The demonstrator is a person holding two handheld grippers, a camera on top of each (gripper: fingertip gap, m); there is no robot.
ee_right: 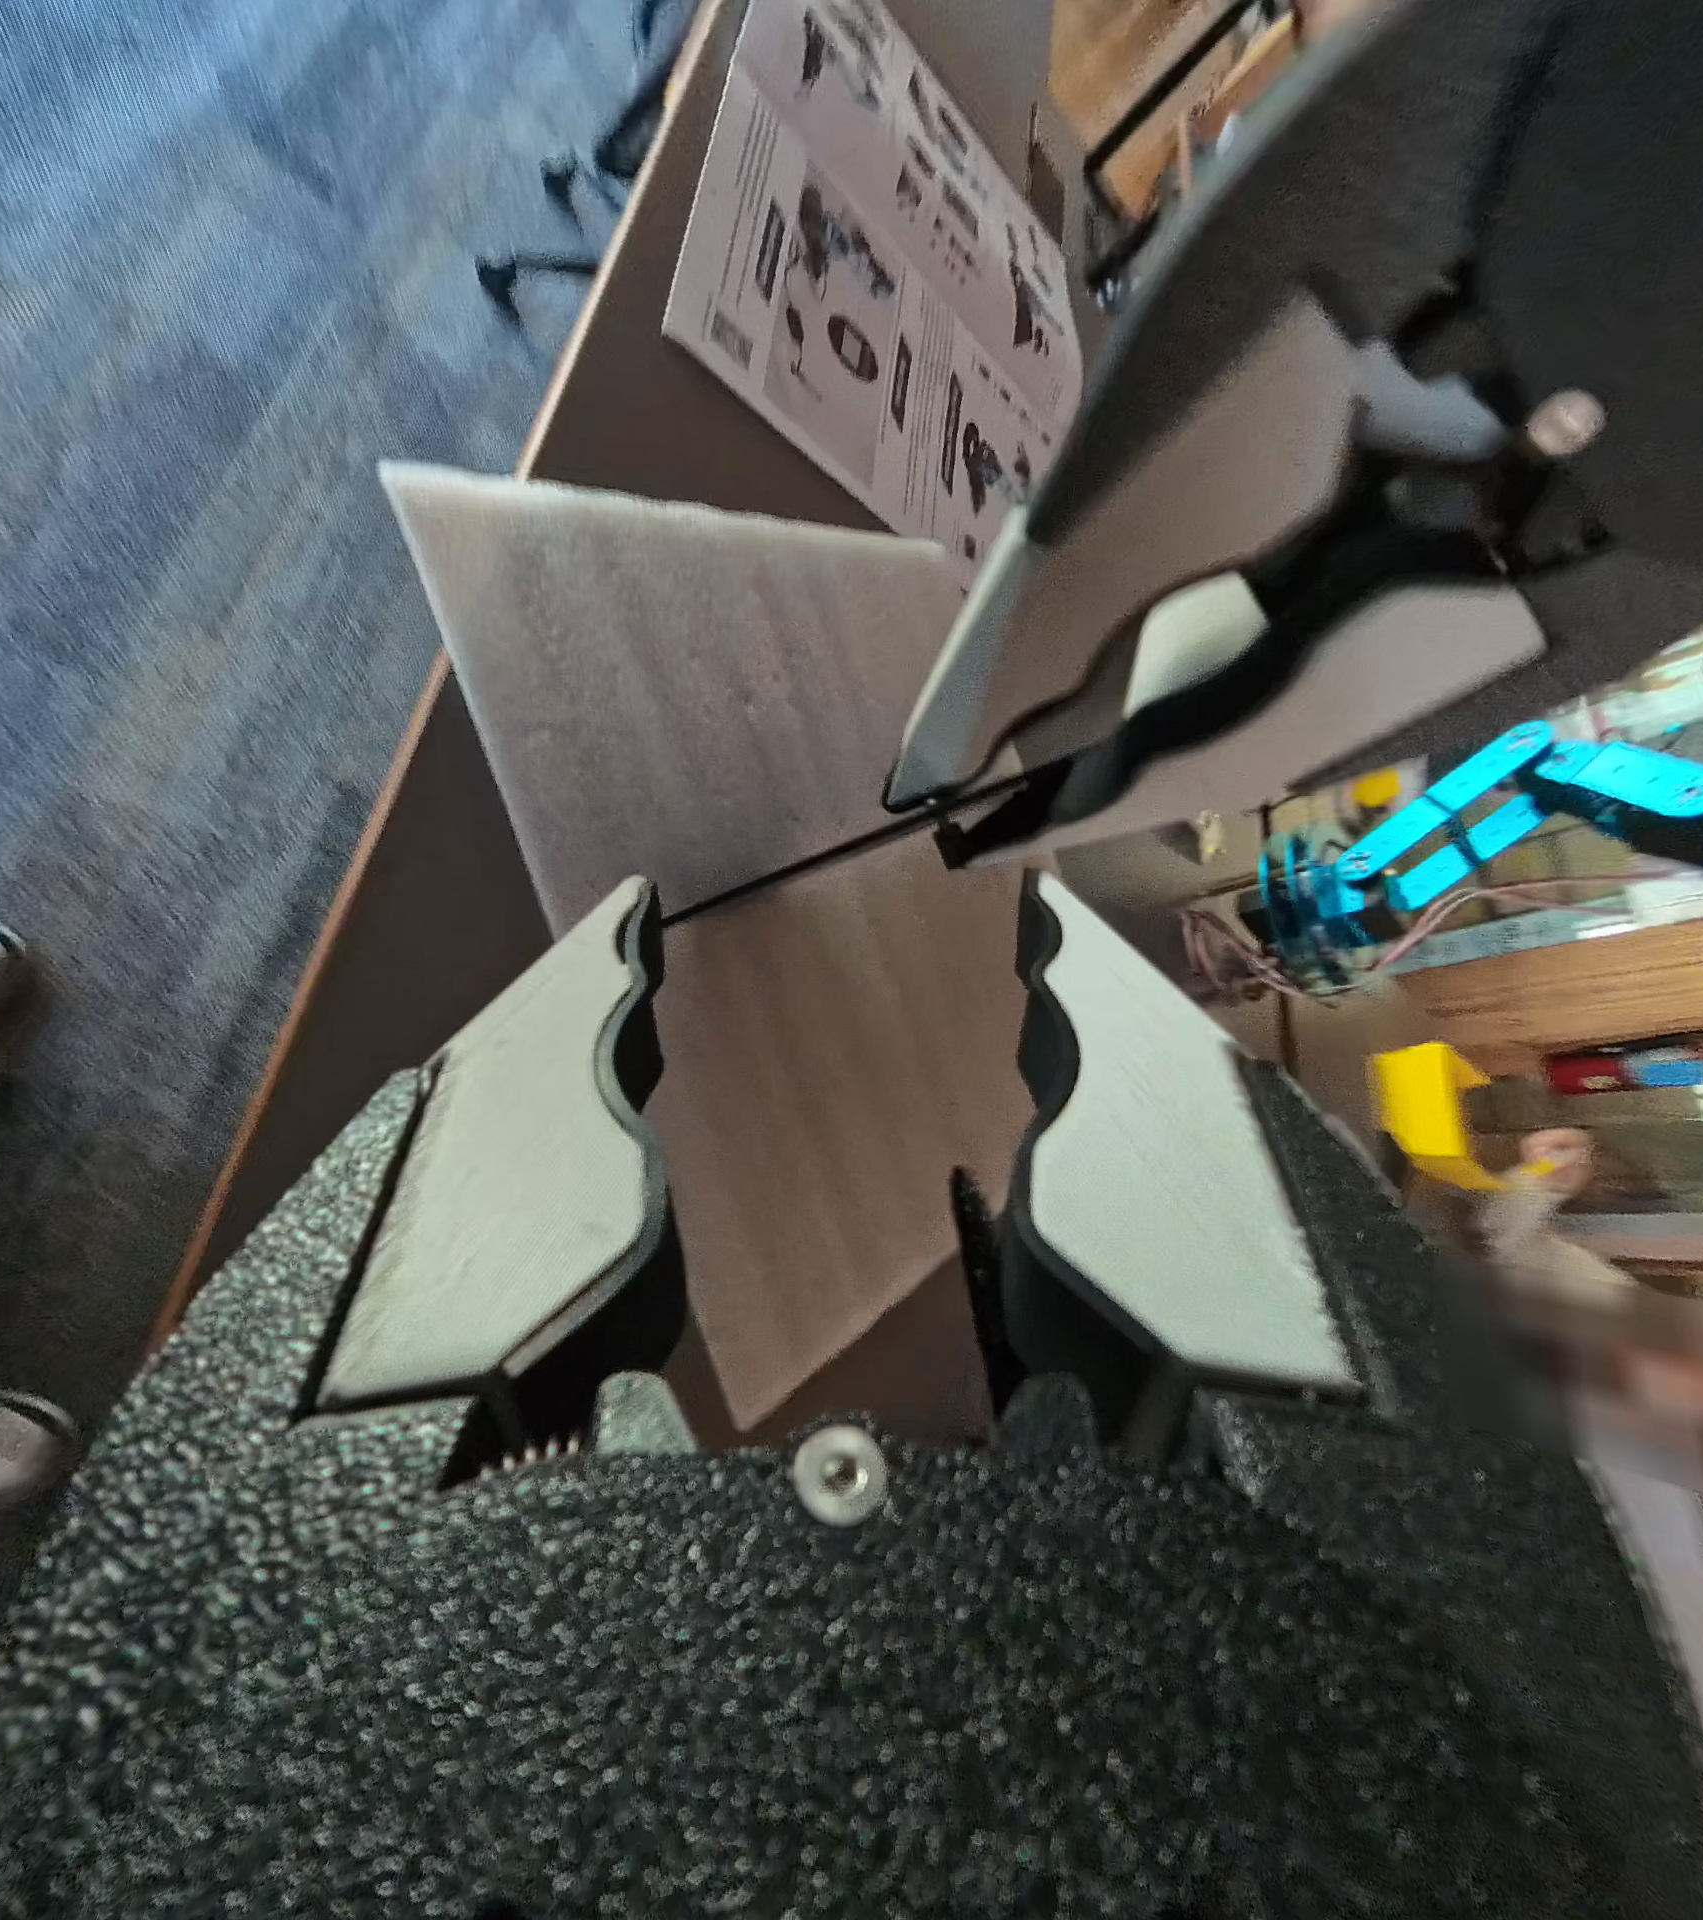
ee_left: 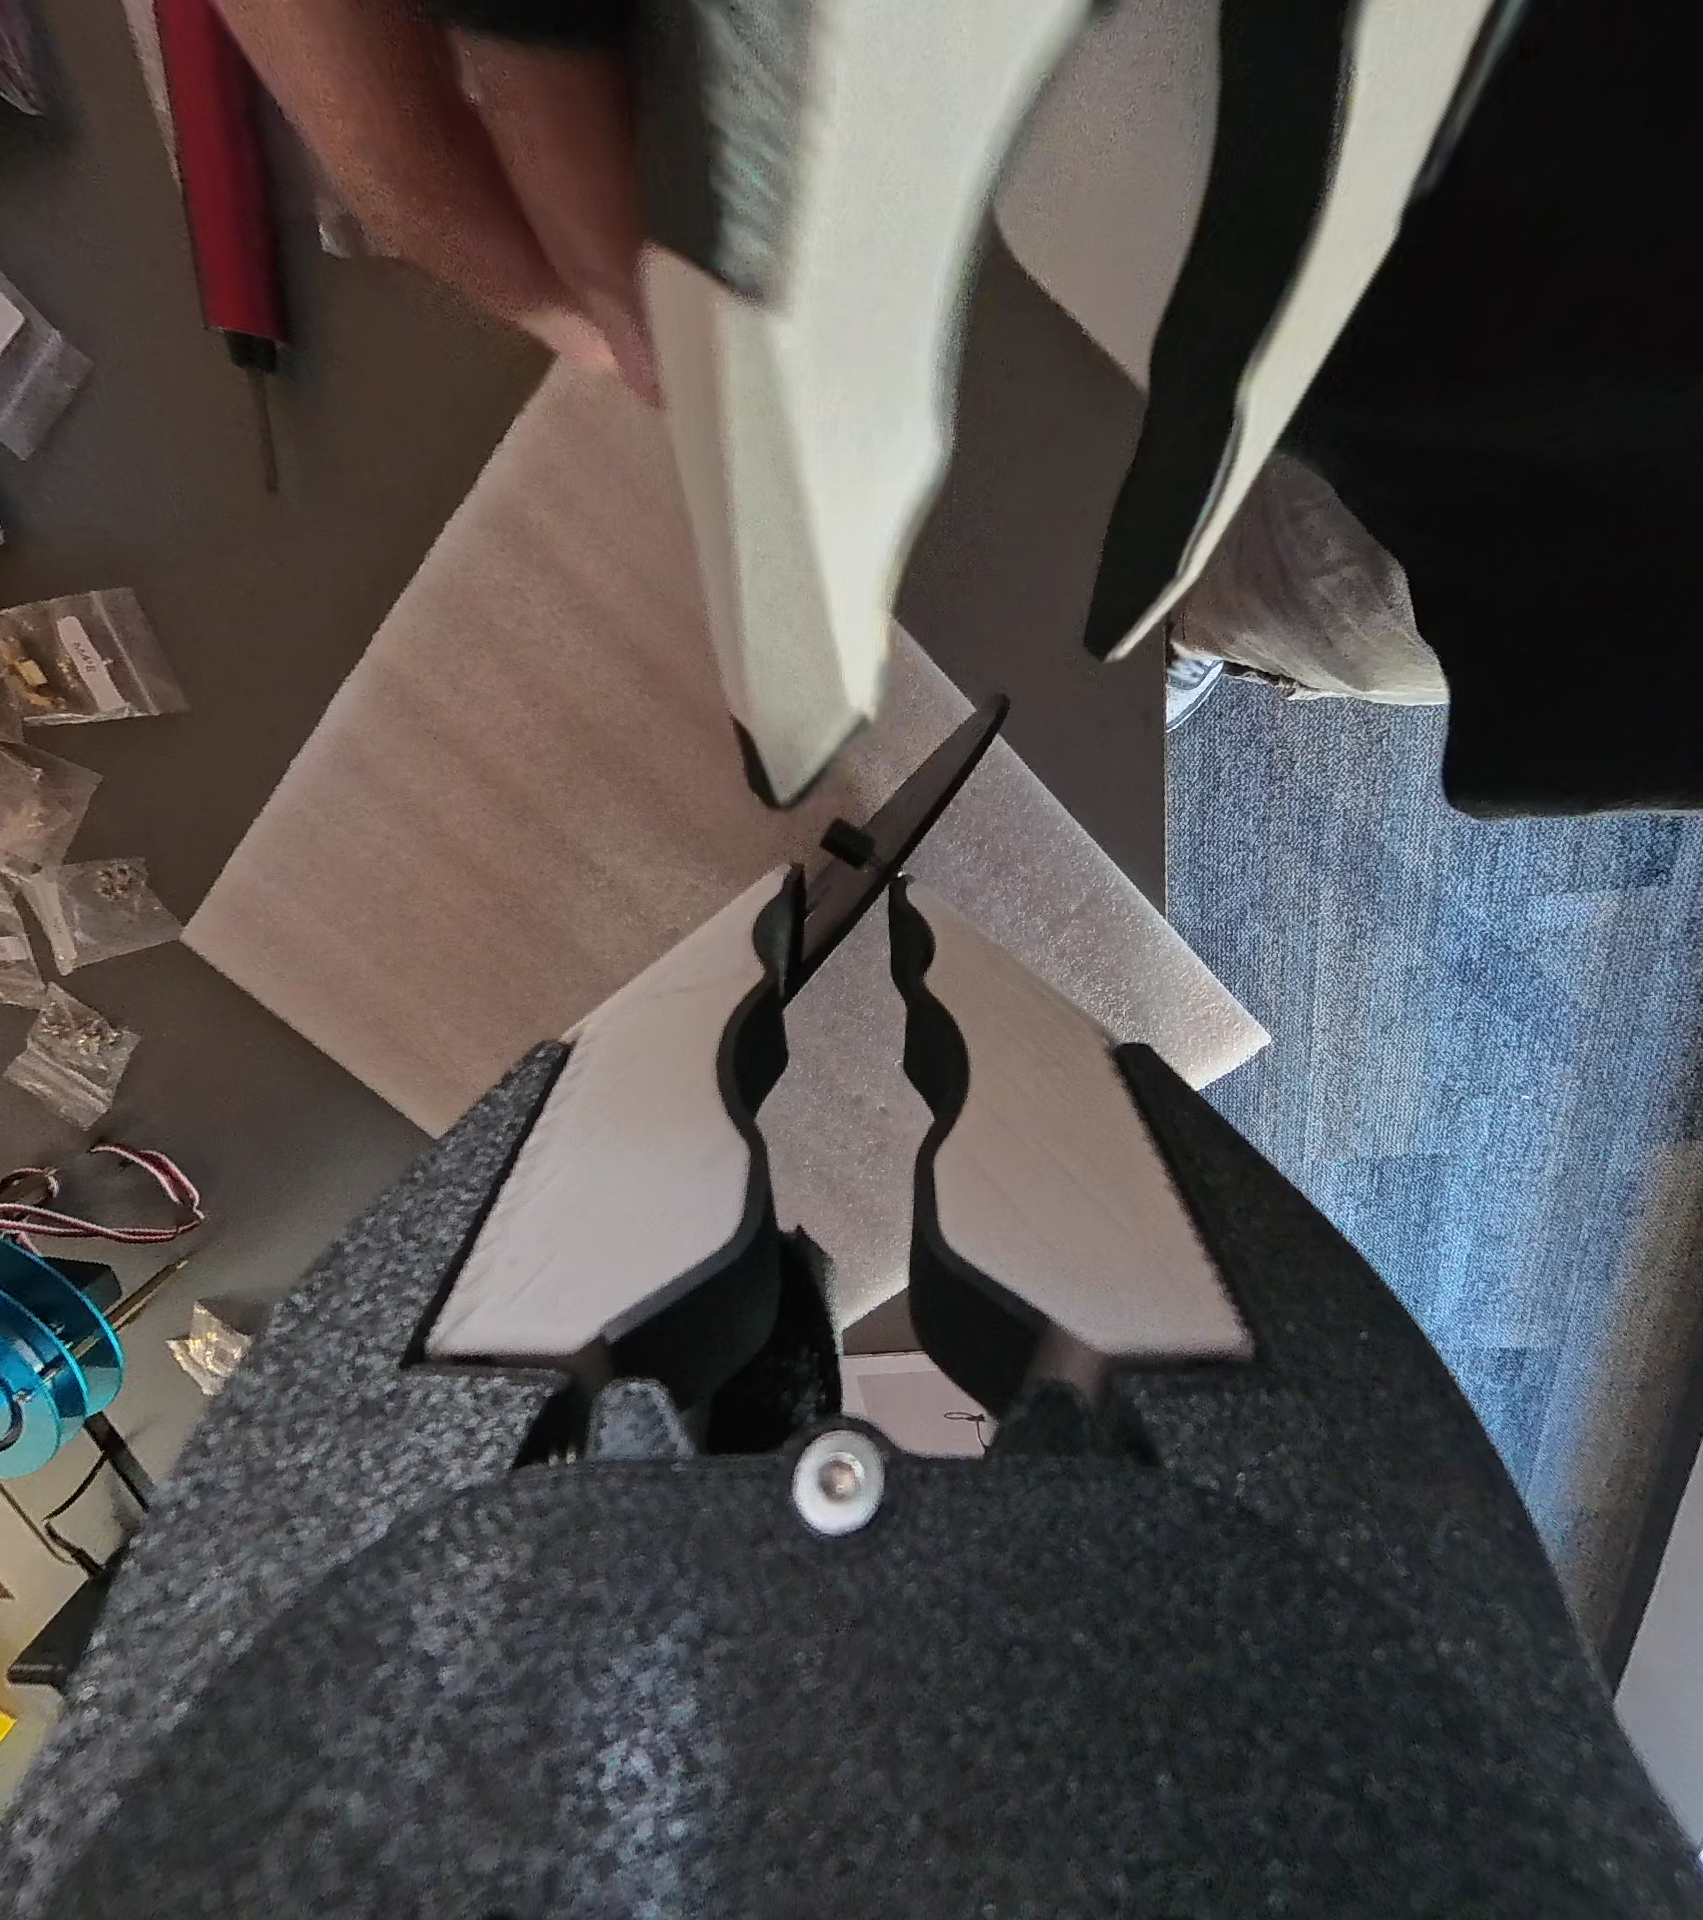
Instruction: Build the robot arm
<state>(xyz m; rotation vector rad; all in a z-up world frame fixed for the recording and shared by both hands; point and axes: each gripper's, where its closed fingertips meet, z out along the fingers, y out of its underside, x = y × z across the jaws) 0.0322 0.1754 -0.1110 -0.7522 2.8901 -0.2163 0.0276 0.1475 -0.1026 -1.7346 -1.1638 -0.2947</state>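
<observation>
Left wrist view: left tool [ee_left: 842, 904] pinches thin black plate [ee_left: 914, 805]; right tool [ee_right: 842, 914] wide, blurred.

No writing can be made out here. The small bags [ee_left: 88, 655] on the table carry white labels, and a printed sheet [ee_right: 888, 301] lies farther off, both too blurred.

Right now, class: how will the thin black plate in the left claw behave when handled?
Probably stiff: the plate juts straight from the left claw, no sag. Likely light, being so thin. Held only at one edge, it may twist.
</observation>
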